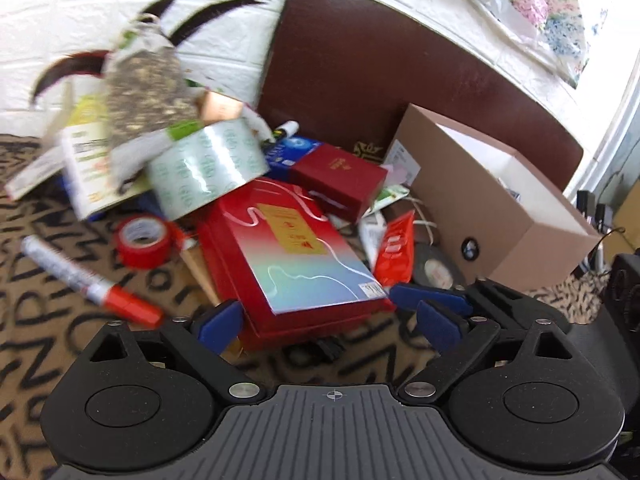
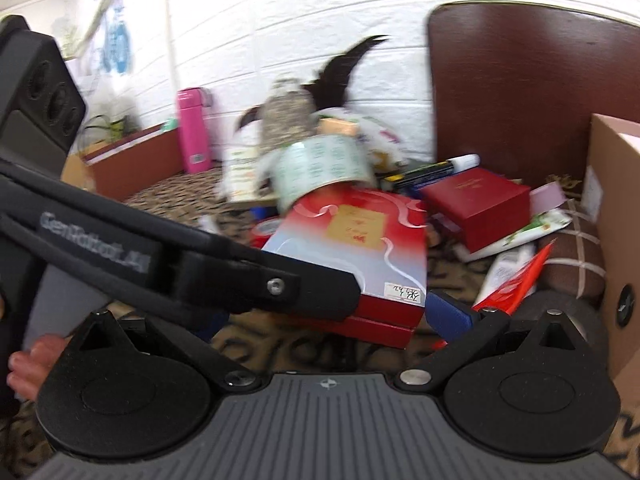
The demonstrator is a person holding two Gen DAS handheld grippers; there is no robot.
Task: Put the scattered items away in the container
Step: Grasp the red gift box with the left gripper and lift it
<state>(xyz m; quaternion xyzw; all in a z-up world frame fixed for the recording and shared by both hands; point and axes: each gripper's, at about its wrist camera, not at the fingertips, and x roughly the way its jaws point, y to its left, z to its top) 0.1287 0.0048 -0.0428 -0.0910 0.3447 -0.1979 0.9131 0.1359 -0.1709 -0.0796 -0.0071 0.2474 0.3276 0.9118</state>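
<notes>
Patterned cloth (image 1: 48, 216) with black lettering carries the whole scatter; wall and a dark brown chair back (image 1: 360, 64) stand behind it

Cardboard box (image 1: 492, 196), open top, white inside, at the right edge of the cloth; long axis runs from the near right toward the chair back. Appears again at the right margin of the right wrist view (image 2: 616, 216)

Flat red gift box (image 1: 300, 256) with a red-to-blue lid, middle of the cloth, long axis running from the near edge back toward the wall; label corner nearest the grippers. Seen also from the right (image 2: 352, 248)

Left gripper (image 1: 332, 320) open, blue pads either side of the gift box's near end; contact cannot be told

Right gripper (image 2: 320, 312) looks open; only its right blue pad shows, beside the box's near right corner, the left one hidden behind the other tool's arm

Small dark red box (image 1: 340, 180) behind the gift box, resting partly on it

Roll of printed clear tape (image 1: 208, 164) tilted against the gift box's far left corner

Red tape roll (image 1: 142, 240) on the cloth left of the gift box

Marker (image 1: 88, 280), red cap toward the near edge, lying diagonally at the left
</notes>
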